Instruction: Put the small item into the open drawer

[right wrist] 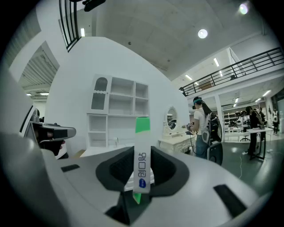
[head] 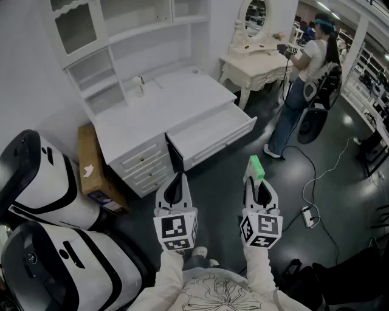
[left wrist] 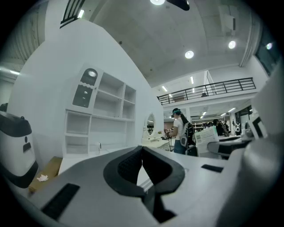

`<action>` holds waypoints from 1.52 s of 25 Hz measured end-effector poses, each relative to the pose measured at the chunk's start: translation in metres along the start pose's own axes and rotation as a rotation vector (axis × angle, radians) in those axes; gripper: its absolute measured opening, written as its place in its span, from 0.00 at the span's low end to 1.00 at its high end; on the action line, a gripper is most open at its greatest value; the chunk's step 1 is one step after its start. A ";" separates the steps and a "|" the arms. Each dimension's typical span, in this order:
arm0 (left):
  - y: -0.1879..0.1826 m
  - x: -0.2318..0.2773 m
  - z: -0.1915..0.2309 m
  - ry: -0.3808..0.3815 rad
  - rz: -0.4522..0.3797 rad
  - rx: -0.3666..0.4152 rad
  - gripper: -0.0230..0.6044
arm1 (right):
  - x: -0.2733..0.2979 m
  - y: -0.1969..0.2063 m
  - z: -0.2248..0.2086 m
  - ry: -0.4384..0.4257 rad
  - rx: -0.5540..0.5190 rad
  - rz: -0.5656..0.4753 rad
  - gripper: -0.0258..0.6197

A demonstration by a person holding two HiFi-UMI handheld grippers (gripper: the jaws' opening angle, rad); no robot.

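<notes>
Small packet (head: 256, 166) held near the open drawer (head: 219, 144)
Right gripper (head: 254, 181) clamps the green-and-white packet upright; left gripper (head: 175, 180), just beside it, has jaws together on nothing.

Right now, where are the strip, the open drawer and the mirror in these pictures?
Strip (right wrist: 142, 166), right gripper view, on its white printed middle.
Drawer (head: 222, 144), head view, on its front panel.
Mirror (head: 256, 16), head view, on its glass.

White sleeves (head: 169, 276); left gripper (head: 175, 177), right gripper (head: 258, 182) white, black-patterned cubes (head: 176, 229).
</notes>
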State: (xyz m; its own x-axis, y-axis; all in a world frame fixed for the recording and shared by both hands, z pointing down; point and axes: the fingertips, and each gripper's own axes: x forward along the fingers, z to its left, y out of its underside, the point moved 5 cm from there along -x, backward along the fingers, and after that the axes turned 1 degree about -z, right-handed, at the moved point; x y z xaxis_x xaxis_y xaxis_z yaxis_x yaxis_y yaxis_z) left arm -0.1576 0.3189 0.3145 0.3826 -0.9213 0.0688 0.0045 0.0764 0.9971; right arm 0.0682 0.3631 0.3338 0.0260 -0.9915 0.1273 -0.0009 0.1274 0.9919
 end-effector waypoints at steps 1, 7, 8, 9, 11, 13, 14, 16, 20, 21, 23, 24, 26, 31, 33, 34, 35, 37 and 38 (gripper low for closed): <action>0.001 0.003 0.002 0.000 0.002 0.000 0.04 | 0.003 0.001 0.001 -0.001 0.001 -0.001 0.18; 0.007 0.017 0.017 0.003 0.010 0.000 0.04 | 0.021 0.009 0.011 0.002 0.002 0.014 0.18; 0.008 0.020 0.019 0.004 0.012 0.000 0.04 | 0.023 0.010 0.014 0.002 0.002 0.018 0.18; 0.009 0.022 0.022 0.004 0.015 -0.001 0.04 | 0.025 0.012 0.016 0.001 0.002 0.021 0.18; 0.011 0.027 0.026 0.003 0.022 -0.004 0.04 | 0.031 0.013 0.018 -0.003 0.003 0.025 0.18; 0.013 0.033 0.029 0.003 0.030 -0.006 0.04 | 0.037 0.014 0.020 -0.009 0.009 0.024 0.18; 0.014 0.036 0.030 0.003 0.033 -0.006 0.04 | 0.041 0.014 0.020 -0.011 0.013 0.022 0.18; 0.017 0.043 0.033 0.000 0.040 -0.007 0.04 | 0.049 0.014 0.019 -0.015 0.016 0.019 0.18; 0.022 0.065 0.035 -0.009 0.052 -0.011 0.04 | 0.069 0.015 0.013 -0.021 0.014 0.024 0.18; 0.022 0.072 0.035 -0.010 0.054 -0.009 0.04 | 0.077 0.016 0.010 -0.023 0.016 0.026 0.18; 0.023 0.089 0.035 -0.015 0.056 -0.007 0.04 | 0.094 0.017 0.004 -0.029 0.019 0.030 0.18; 0.024 0.098 0.035 -0.020 0.056 -0.007 0.04 | 0.103 0.018 0.000 -0.034 0.019 0.032 0.18; 0.024 0.118 0.034 -0.032 0.057 -0.008 0.04 | 0.125 0.017 -0.008 -0.045 0.016 0.034 0.18; 0.018 0.177 0.033 -0.073 0.054 -0.001 0.04 | 0.193 0.007 -0.037 -0.071 0.037 0.026 0.18; 0.015 0.202 0.033 -0.097 0.056 -0.002 0.04 | 0.221 0.002 -0.048 -0.091 0.044 0.025 0.18; 0.013 0.215 0.032 -0.108 0.057 -0.001 0.04 | 0.235 -0.001 -0.054 -0.101 0.045 0.024 0.18; 0.011 0.228 0.031 -0.117 0.058 -0.001 0.04 | 0.249 -0.005 -0.061 -0.110 0.043 0.023 0.18; 0.006 0.254 0.029 -0.138 0.056 -0.003 0.04 | 0.277 -0.013 -0.074 -0.129 0.038 0.021 0.18; 0.004 0.267 0.029 -0.150 0.055 -0.004 0.04 | 0.291 -0.016 -0.080 -0.140 0.036 0.020 0.18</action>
State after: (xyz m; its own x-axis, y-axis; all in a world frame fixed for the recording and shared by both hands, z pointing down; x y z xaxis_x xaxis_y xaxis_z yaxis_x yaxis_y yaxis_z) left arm -0.0818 0.0622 0.3378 0.2405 -0.9622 0.1280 -0.0090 0.1297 0.9915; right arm 0.1557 0.0743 0.3548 -0.1140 -0.9830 0.1437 -0.0361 0.1486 0.9882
